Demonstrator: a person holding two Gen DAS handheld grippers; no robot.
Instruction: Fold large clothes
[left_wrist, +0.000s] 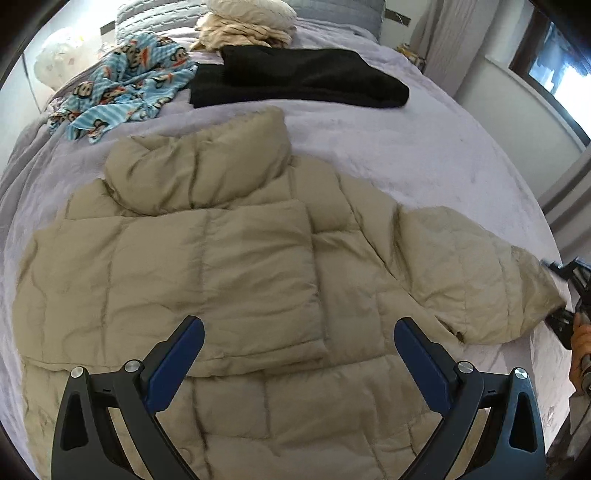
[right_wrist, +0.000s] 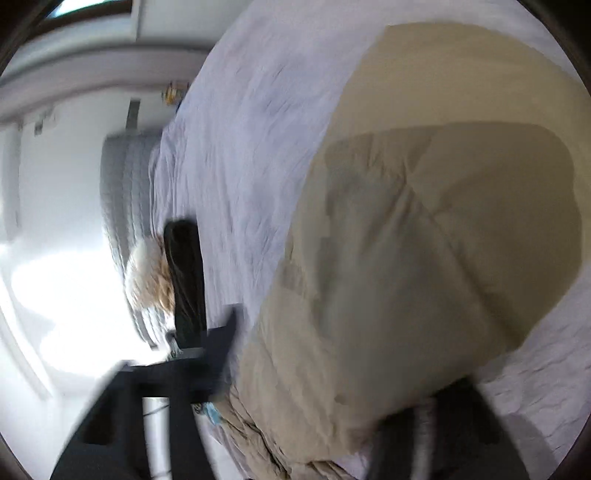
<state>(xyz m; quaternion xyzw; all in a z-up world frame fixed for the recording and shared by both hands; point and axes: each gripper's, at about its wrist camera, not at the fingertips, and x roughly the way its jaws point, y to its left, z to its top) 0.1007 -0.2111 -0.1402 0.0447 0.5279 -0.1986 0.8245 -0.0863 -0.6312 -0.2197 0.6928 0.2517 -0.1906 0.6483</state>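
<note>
A beige puffer jacket (left_wrist: 221, 258) lies flat on the lavender bed cover (left_wrist: 406, 147), collar towards the far side. One sleeve is folded across its chest; the other sleeve (left_wrist: 472, 266) stretches out to the right. My left gripper (left_wrist: 299, 332) hovers open above the jacket's lower body, nothing between its blue pads. My right gripper (left_wrist: 557, 295) sits at the cuff of the stretched sleeve, near the bed's right edge. In the blurred right wrist view the sleeve (right_wrist: 424, 240) fills the space between the fingers of my right gripper (right_wrist: 338, 354), bunched and draped over one of them.
Beyond the jacket lie a folded black garment (left_wrist: 295, 77), a blue monkey-print cloth (left_wrist: 125, 85) and a cream bundle (left_wrist: 243, 29) by grey pillows. A hand (left_wrist: 580, 343) holds the right gripper at the bed's edge. A wall and window (left_wrist: 554, 74) stand to the right.
</note>
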